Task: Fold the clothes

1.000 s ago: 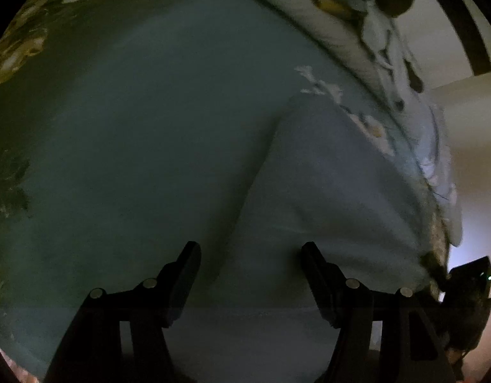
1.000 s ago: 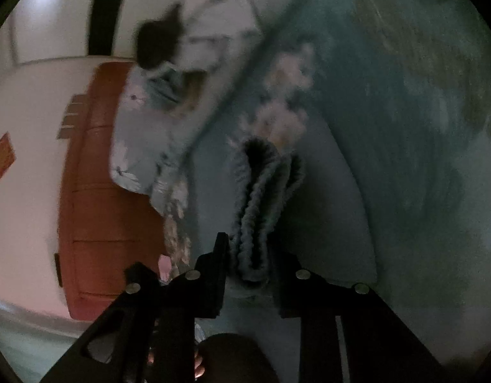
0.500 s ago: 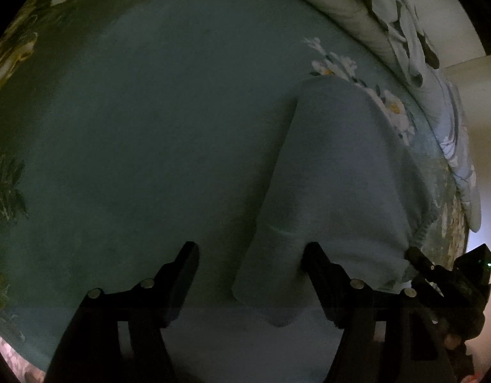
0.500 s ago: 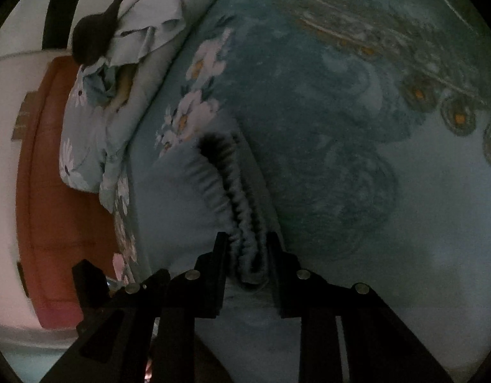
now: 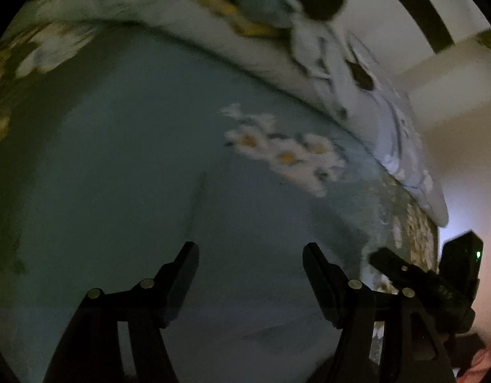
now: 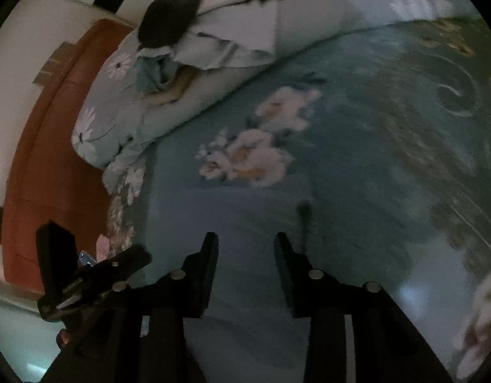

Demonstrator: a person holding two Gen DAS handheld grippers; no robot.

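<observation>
A pale blue-grey garment (image 5: 261, 223) lies flat on the bed, blending with the teal bedspread; its left edge runs up from my left gripper. My left gripper (image 5: 250, 258) is open and empty just above it. In the right wrist view the same garment (image 6: 232, 220) lies under my right gripper (image 6: 245, 249), which is open and empty. The other gripper shows at the edge of each view, the right one (image 5: 437, 281) and the left one (image 6: 86, 281).
A teal bedspread with white flowers (image 6: 245, 156) covers the bed. A rolled quilt with crumpled clothes (image 6: 194, 54) lies along the far side. A red-brown headboard (image 6: 44, 159) and pale wall stand at the left. The bed edge (image 5: 418, 233) is at the right.
My right gripper has opened and let go of the garment's gathered edge. The garment now lies flat. Both grippers have tilted up, showing more of the quilt and wall.
</observation>
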